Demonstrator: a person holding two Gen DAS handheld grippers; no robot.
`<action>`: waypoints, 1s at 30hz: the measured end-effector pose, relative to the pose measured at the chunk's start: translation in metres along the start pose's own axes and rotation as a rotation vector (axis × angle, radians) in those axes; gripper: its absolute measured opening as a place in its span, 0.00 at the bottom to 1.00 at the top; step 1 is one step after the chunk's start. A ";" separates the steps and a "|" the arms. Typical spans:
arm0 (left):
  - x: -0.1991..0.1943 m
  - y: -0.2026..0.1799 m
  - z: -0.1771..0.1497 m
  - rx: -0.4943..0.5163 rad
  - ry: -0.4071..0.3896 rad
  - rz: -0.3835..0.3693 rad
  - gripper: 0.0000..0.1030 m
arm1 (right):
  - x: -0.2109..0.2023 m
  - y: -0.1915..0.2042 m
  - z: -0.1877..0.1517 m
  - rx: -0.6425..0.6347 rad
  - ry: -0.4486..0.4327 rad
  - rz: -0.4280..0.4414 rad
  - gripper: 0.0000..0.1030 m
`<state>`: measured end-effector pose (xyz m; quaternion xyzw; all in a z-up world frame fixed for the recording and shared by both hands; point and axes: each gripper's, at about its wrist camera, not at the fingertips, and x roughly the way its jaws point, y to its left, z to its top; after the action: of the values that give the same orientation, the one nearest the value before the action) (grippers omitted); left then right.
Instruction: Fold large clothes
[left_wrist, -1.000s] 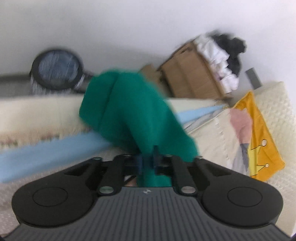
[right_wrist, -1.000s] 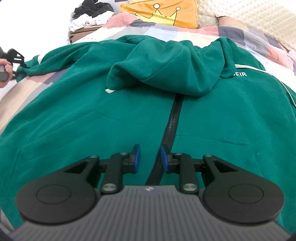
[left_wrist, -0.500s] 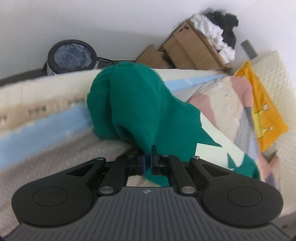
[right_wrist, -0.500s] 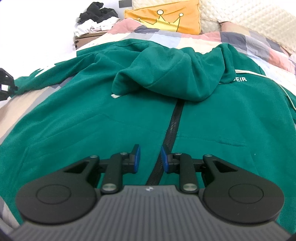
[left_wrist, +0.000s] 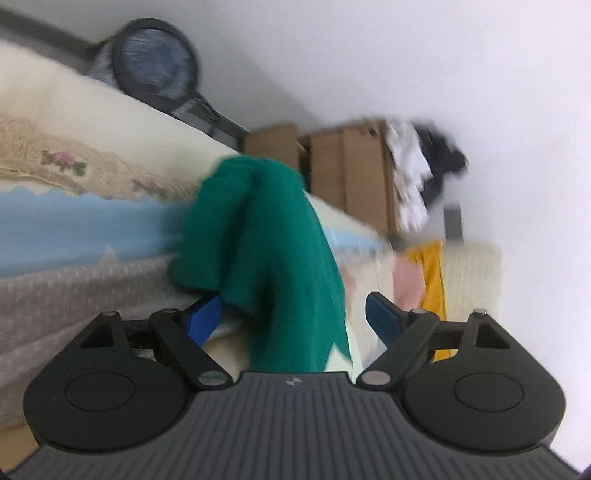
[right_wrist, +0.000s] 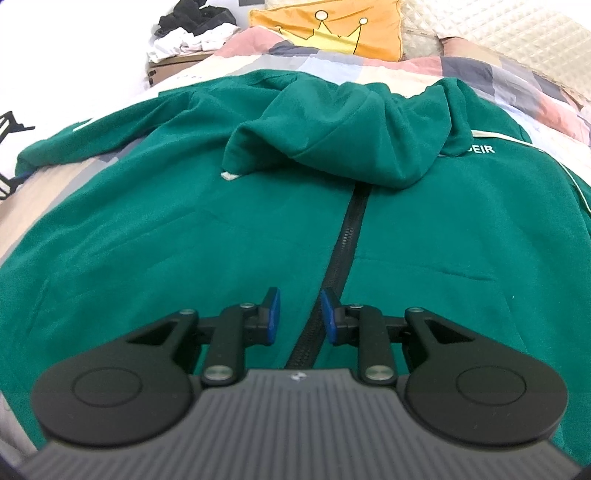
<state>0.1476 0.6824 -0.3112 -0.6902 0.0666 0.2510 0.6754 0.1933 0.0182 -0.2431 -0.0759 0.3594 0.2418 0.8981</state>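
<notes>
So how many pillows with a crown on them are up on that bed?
1. The orange crown pillow leans at the head of the bed, beyond the green hoodie; its edge also shows in the left view. Others could be hidden outside the pictures.

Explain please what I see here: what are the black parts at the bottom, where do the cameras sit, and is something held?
Each picture comes from a camera on a hand-held two-finger gripper, looking along its fingers; a person carries one in each hand. The left gripper has just been opening; the green sleeve lies between its blue pads, no longer pinched. The right gripper hovers slightly open over the black zipper of a green hooded jacket, holding nothing. The jacket lies spread on a bed with a patchwork cover and a yellow pillow.
</notes>
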 end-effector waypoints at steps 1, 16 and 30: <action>0.005 0.001 0.002 -0.019 -0.025 0.008 0.85 | 0.001 0.000 0.000 -0.001 0.002 -0.003 0.27; 0.076 -0.123 0.038 0.478 -0.239 0.243 0.28 | 0.008 -0.008 -0.001 0.039 -0.026 -0.005 0.26; 0.115 -0.101 0.023 0.515 -0.152 0.404 0.69 | 0.009 -0.031 0.007 0.093 -0.017 0.055 0.26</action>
<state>0.2850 0.7413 -0.2695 -0.4490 0.2130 0.4055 0.7672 0.2183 -0.0031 -0.2454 -0.0220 0.3645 0.2499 0.8968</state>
